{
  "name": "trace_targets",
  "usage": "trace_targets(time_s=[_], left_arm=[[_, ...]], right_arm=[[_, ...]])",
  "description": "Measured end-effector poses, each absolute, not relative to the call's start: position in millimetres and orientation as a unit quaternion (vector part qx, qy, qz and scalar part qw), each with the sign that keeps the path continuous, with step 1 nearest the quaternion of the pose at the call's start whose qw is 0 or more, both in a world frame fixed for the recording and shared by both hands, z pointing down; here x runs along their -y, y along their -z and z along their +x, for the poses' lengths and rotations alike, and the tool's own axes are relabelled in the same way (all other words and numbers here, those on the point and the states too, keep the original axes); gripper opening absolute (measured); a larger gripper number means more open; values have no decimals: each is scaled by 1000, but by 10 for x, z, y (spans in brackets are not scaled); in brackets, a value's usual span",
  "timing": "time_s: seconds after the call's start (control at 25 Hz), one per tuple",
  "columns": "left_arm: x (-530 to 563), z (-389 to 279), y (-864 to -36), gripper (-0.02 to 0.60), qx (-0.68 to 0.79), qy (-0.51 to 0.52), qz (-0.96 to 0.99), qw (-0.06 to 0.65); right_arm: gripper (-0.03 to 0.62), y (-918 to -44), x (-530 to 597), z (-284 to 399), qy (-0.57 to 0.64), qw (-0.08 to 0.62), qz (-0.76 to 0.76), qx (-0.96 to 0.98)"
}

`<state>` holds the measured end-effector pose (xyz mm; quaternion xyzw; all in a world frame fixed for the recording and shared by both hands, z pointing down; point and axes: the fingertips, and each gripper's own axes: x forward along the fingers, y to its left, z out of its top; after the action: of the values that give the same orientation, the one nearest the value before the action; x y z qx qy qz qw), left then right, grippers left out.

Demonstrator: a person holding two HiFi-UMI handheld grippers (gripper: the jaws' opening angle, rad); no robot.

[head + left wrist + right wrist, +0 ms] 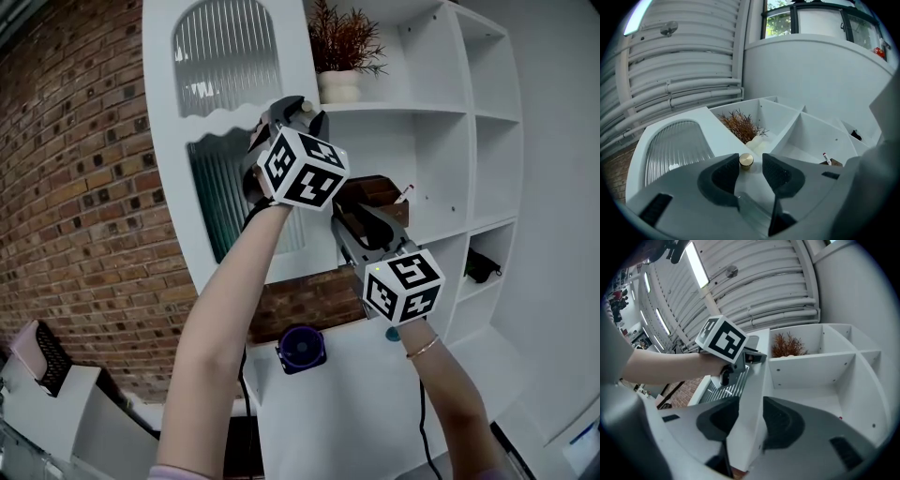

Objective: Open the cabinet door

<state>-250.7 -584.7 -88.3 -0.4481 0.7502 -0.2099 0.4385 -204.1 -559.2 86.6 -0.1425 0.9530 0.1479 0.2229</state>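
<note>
Cabinet door (220,122), white with arched ribbed glass, hangs ajar beside shelves (422,108) holding a potted dried plant (342,42). Left gripper (751,161) jaws stand wide around its round brass knob (746,160). Right gripper (750,413) clamps the door's smooth edge.

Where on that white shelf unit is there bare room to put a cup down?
Bare: the two narrow right-column cubbies above the black object, and the white counter beside the purple object. Crowded: the cubby with the brown box, and the edge of the cabinet door, where the left hand-held gripper and right hand-held gripper are.
</note>
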Motion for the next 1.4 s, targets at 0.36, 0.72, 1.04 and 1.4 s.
trace_targets(time_s=[0.36, 0.72, 1.04, 1.4], left_arm=[[5761, -2518, 919, 83, -759, 201, -442, 433], [5593, -2384, 906, 78, -751, 187, -450, 445], [5391, -2219, 925, 72, -737, 173, -470, 455], [5228, -2117, 916, 72, -725, 153, -483, 466]], right_arm=[[153, -1007, 5634, -2071, -132, 207, -138, -960], [217, -1096, 5624, -2170, -105, 194, -111, -969], [242, -1253, 5608, -2320, -19, 181, -44, -982], [179, -1273, 5450, -2299, -26, 188, -28, -981]])
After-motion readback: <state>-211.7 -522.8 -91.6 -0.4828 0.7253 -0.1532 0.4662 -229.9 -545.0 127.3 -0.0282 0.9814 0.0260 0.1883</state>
